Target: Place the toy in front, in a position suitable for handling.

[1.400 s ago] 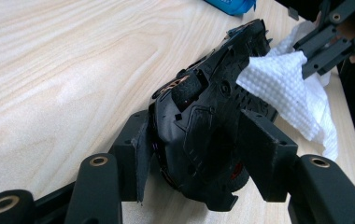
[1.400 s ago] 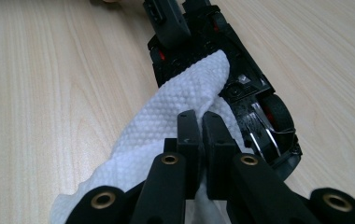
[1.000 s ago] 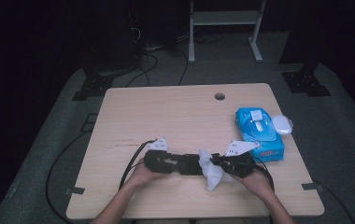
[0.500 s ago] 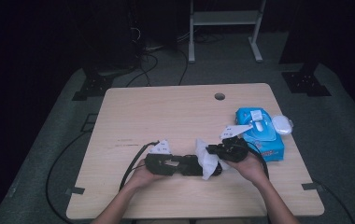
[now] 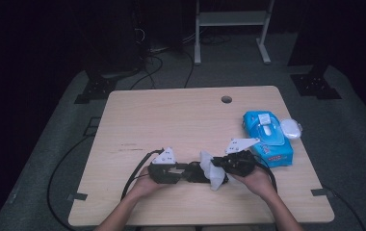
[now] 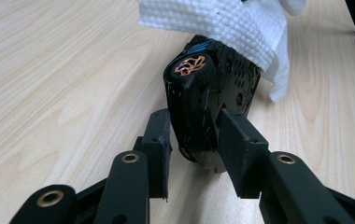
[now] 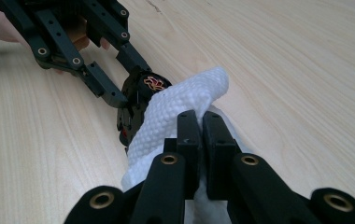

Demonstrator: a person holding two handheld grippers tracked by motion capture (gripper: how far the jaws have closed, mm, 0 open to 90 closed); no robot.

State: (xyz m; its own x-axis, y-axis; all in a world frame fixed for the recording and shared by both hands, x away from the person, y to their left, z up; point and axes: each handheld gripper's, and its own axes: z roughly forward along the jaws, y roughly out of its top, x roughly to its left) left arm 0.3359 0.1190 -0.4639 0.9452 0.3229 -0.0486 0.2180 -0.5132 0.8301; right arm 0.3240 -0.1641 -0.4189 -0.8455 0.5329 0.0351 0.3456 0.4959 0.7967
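Observation:
A small black toy car with a gold-spoked wheel lies on its side on the wooden table. My left gripper has just been closing its jaws, and its pads now press on the car's two sides. A white textured wipe is draped over the car's far end. My right gripper is shut on a fold of that wipe. In the high view the two grippers meet nose to nose near the table's front edge, left gripper and right gripper, with the wipe between them.
A blue pack of wipes lies just beyond the right hand, with a small white lid beside it. A round cable hole sits at the table's back. A black cable trails off the left gripper over the front edge.
The right gripper swung with the wipe toward the blue pack and came partly back. The wipe now lies over the car. The left hand stayed put.

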